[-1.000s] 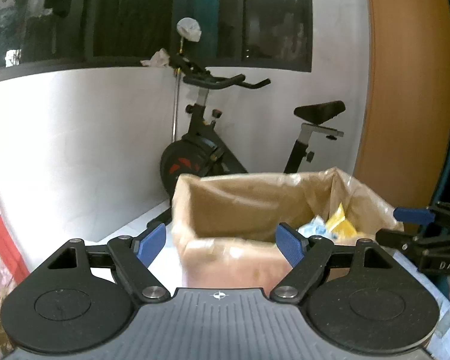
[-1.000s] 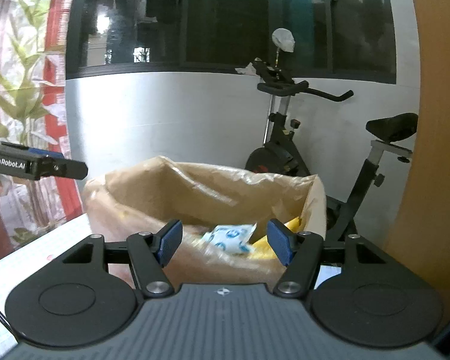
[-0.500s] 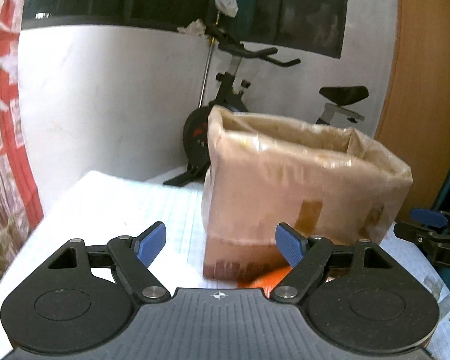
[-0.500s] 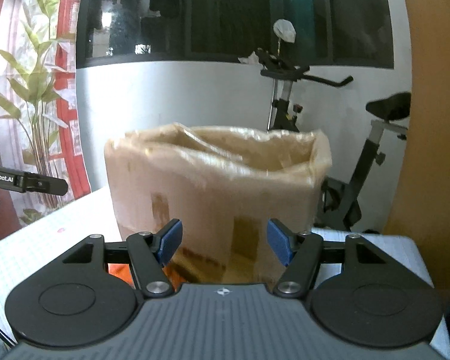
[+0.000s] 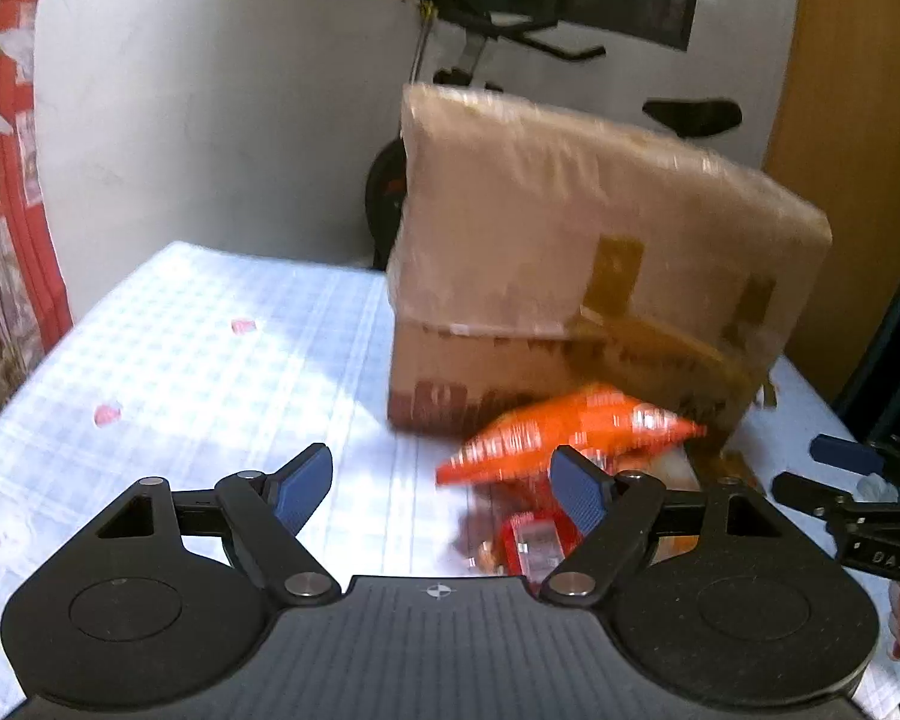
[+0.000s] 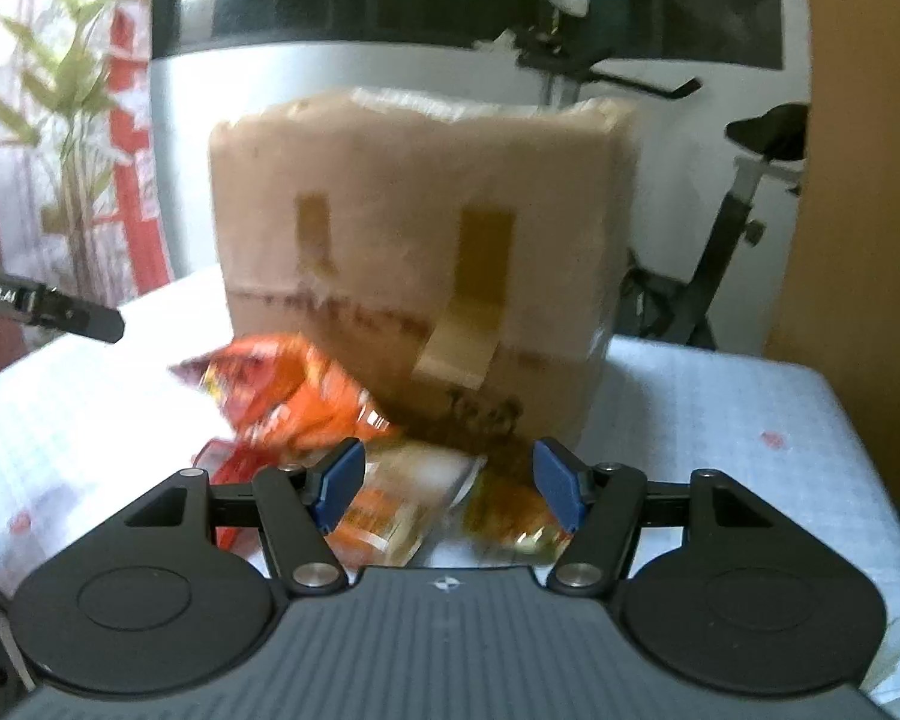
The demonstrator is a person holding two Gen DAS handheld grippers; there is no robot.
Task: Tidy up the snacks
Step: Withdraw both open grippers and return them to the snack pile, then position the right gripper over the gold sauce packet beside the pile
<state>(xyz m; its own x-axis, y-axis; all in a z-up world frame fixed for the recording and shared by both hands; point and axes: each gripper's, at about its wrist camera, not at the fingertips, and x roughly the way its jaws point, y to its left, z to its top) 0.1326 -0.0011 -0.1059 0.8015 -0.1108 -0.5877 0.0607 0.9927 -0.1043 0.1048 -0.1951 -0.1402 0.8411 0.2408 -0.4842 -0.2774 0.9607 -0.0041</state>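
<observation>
A tall cardboard box (image 5: 576,252) wrapped in clear plastic stands on the table; it also shows in the right wrist view (image 6: 420,252). An orange snack bag (image 5: 570,432) lies at its foot, also in the right wrist view (image 6: 288,390). A red packet (image 5: 534,540) lies nearer. A clear-and-orange packet (image 6: 396,498) and a dark gold packet (image 6: 510,510) lie close to my right gripper. My left gripper (image 5: 444,492) is open and empty above the table, left of the snacks. My right gripper (image 6: 447,489) is open and empty just over the packets.
The table (image 5: 210,360) has a pale blue checked cloth with small red marks. An exercise bike (image 6: 720,192) stands behind the box by a white wall. A wooden panel (image 5: 858,120) is at the right. A plant (image 6: 66,120) stands at the left.
Both grippers have dropped from above the box opening down to table level in front of it. The snacks on the table have come into view. Both stay open.
</observation>
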